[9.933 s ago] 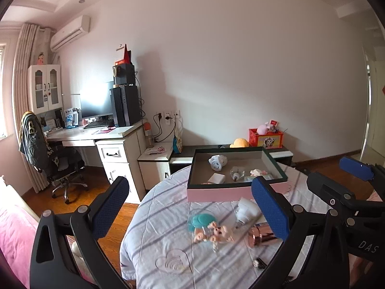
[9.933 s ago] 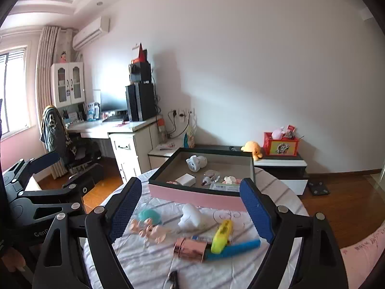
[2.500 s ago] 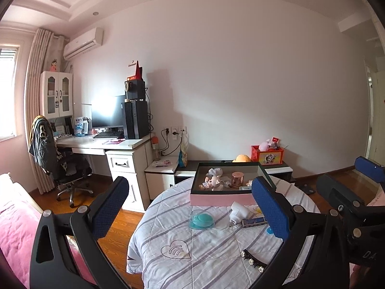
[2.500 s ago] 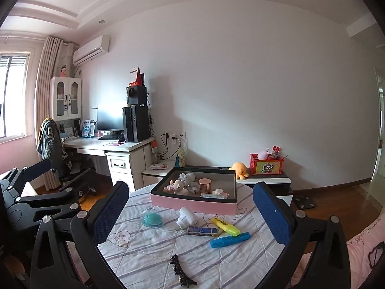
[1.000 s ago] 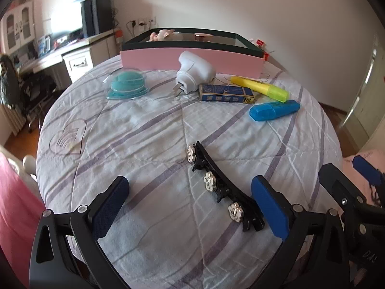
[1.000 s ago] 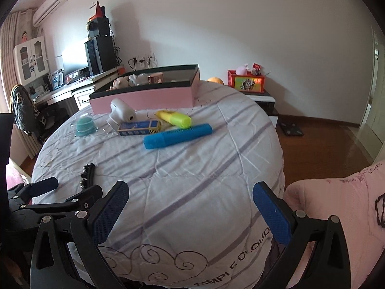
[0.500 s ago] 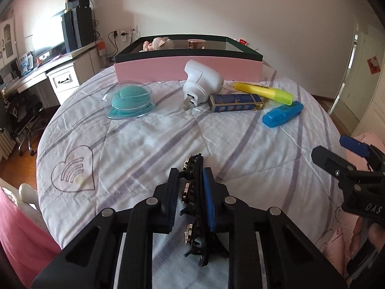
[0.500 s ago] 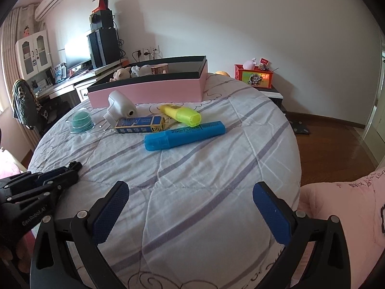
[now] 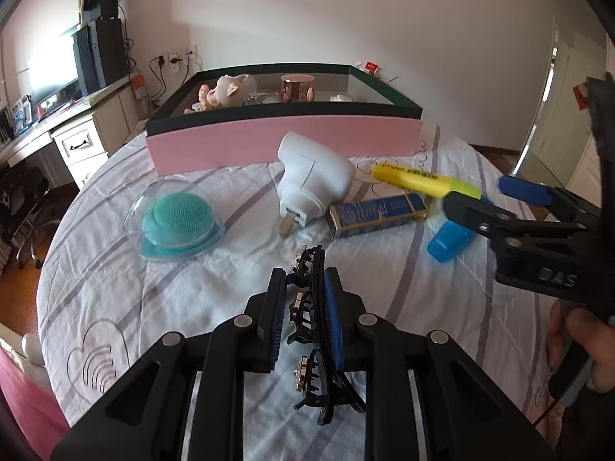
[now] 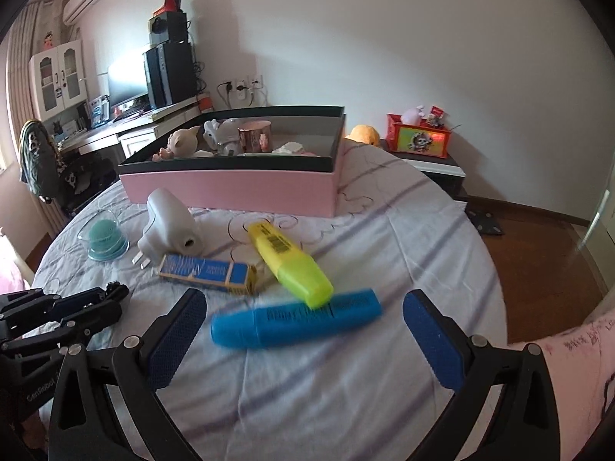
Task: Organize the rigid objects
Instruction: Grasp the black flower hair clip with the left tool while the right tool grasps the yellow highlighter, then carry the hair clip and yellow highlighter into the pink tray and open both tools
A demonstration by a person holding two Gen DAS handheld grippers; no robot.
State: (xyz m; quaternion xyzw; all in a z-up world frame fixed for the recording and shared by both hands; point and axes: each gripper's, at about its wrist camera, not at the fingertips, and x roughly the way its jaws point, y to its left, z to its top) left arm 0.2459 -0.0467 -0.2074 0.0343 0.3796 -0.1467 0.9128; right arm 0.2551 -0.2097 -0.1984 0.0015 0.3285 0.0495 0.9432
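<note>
My left gripper (image 9: 305, 296) is shut on a black hair clip (image 9: 313, 330) with small flowers, held just above the quilted round table (image 9: 127, 288). Ahead lie a teal brush in a clear case (image 9: 177, 223), a white plug adapter (image 9: 311, 180), a small blue box (image 9: 378, 213) and a yellow highlighter (image 9: 423, 180). The right gripper (image 10: 303, 319) hangs low over the blue highlighter (image 10: 296, 326). Its jaws are closing, the highlighter lies between them, and the pads (image 10: 177, 326) stand clear of it.
A pink box with a dark green rim (image 10: 230, 188) stands at the back of the table and holds toy figures and a copper cup (image 10: 253, 136). A hand (image 9: 576, 345) holds the right gripper (image 9: 488, 196) at the right edge. A desk, a chair and wooden floor surround the table.
The left gripper shut on the hair clip, raised it slightly and carried it toward the box. The right gripper moved forward over the blue highlighter and its jaws narrowed a little.
</note>
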